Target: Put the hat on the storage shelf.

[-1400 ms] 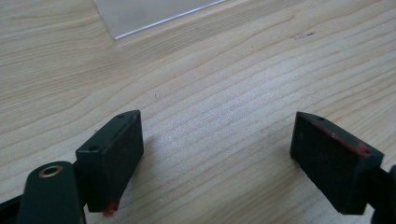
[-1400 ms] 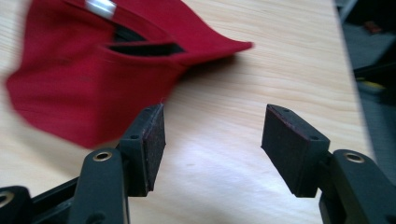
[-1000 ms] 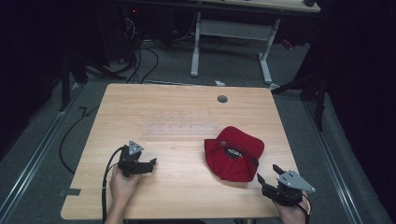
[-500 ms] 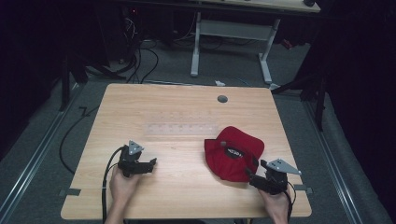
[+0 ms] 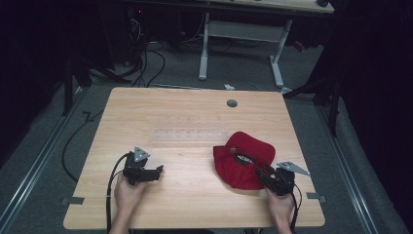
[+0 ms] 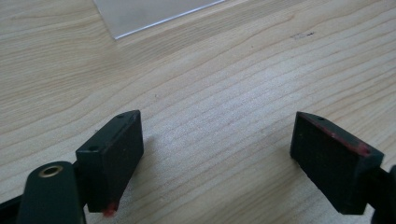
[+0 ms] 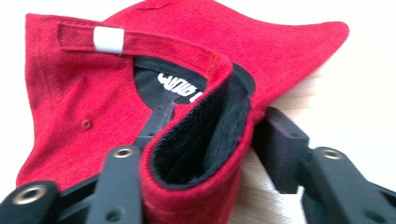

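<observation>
A red cap (image 5: 243, 158) lies on the right half of the wooden table (image 5: 195, 117), its black lining and strap facing me. My right gripper (image 5: 260, 171) is at its near edge. In the right gripper view the cap (image 7: 70, 107) has its rim between the jaws, one jaw inside the cap and one outside. The jaws stand wide, so my right gripper (image 7: 210, 140) is open. My left gripper (image 5: 158, 170) rests on the table's front left. It is open (image 6: 217, 154), with bare wood between its jaws.
A clear plastic sheet (image 5: 189, 134) lies flat mid-table, its corner (image 6: 149, 14) ahead of the left gripper. A grey cable hole (image 5: 232, 103) sits near the far edge. Cables and a white desk frame (image 5: 241, 44) are on the floor behind.
My right gripper has moved left from the table's front right corner to the cap, and its jaws now straddle the cap's rim. The left gripper has stayed put.
</observation>
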`<state>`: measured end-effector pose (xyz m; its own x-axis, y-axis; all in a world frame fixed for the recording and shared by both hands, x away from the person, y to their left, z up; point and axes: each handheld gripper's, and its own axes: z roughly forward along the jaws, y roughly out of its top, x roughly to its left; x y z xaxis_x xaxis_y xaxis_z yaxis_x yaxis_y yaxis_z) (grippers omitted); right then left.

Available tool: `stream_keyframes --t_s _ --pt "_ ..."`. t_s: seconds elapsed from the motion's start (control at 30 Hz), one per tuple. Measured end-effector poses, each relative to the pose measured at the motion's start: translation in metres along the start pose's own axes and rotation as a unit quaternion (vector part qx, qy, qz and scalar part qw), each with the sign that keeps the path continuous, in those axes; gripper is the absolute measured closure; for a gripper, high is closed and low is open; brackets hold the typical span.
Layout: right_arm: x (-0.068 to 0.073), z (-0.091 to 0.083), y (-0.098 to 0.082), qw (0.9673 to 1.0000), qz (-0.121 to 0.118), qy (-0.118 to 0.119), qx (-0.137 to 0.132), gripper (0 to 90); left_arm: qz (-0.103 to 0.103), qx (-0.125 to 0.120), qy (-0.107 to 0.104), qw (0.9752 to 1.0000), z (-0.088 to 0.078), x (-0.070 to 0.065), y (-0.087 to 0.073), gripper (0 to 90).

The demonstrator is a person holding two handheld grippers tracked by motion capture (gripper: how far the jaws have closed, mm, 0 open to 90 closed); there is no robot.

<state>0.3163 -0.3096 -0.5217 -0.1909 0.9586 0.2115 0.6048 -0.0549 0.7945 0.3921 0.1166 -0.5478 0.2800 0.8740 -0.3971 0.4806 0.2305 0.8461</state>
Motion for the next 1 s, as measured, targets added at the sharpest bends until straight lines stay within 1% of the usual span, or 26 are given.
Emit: stream_keyframes --t_s 0.03,0.07,0.1,0.13,0.23,0.27,0.3,0.33,0.37,0.63,0.77,0.8,0.83,0.9,0.93,0.97,1.0 --pt "-0.002 -0.001 0.000 1.0000 0.006 0.002 -0.003 63.0 0.001 0.001 0.000 1.0000 0.000 0.000 0.000 17.5" --pt "-0.002 -0.001 0.000 1.0000 0.006 0.002 -0.003 63.0 0.000 0.000 0.000 1.0000 0.000 0.000 0.000 17.5" --pt "-0.004 -0.002 0.000 0.9999 0.009 0.003 -0.005 66.3 0.001 0.001 0.000 1.0000 0.000 0.000 0.000 17.4" --pt "-0.008 -0.003 -0.001 0.9998 0.017 0.008 -0.007 71.1 0.001 0.000 0.000 1.0000 0.000 0.000 0.000 17.4" --pt "-0.011 -0.005 -0.001 0.9997 0.023 0.011 -0.007 76.4 0.001 0.000 0.000 1.0000 0.000 0.000 0.000 17.4" --pt "-0.011 -0.005 -0.001 0.9997 0.023 0.011 -0.007 76.4 0.001 0.000 0.000 1.0000 0.000 0.000 0.000 17.4" --pt "-0.014 -0.006 -0.001 0.9995 0.027 0.013 -0.007 78.8 0.001 0.000 0.000 1.0000 0.000 0.000 0.000 17.4" --pt "-0.014 -0.006 -0.001 0.9995 0.027 0.013 -0.007 78.8 0.001 0.000 0.000 1.0000 0.000 0.000 0.000 17.4" --pt "-0.016 -0.008 -0.001 0.9993 0.031 0.018 -0.008 80.6 0.001 0.000 0.000 1.0000 0.000 0.000 0.000 17.4" --pt "-0.020 -0.014 -0.001 0.9988 0.029 0.037 -0.015 83.0 0.001 0.001 0.001 1.0000 0.000 0.000 0.000 17.2" --pt "-0.021 -0.019 0.003 0.9983 0.020 0.054 -0.015 83.6 0.002 0.002 0.001 1.0000 -0.001 -0.001 0.000 16.8" --pt "-0.021 -0.019 0.003 0.9983 0.020 0.054 -0.015 83.6 0.002 0.002 0.001 1.0000 -0.001 -0.001 0.000 16.8" --pt "-0.020 -0.020 0.005 0.9978 0.018 0.061 -0.017 83.7 0.002 0.003 0.003 1.0000 -0.001 -0.001 0.000 17.3" --pt "-0.020 -0.021 0.006 0.9976 0.017 0.065 -0.016 83.8 0.001 0.003 0.010 0.9999 -0.001 -0.001 0.000 17.9" --pt "-0.019 -0.021 0.007 0.9974 0.012 0.069 -0.018 83.8 0.001 0.003 0.012 0.9999 -0.002 -0.002 0.000 18.4" --pt "-0.017 -0.023 0.010 0.9970 0.010 0.075 -0.020 83.8 0.005 0.001 0.014 0.9999 -0.003 -0.003 -0.001 19.1" --pt "-0.017 -0.023 0.010 0.9970 0.010 0.075 -0.020 83.8 0.010 -0.001 0.014 0.9999 -0.005 -0.004 -0.002 19.1"
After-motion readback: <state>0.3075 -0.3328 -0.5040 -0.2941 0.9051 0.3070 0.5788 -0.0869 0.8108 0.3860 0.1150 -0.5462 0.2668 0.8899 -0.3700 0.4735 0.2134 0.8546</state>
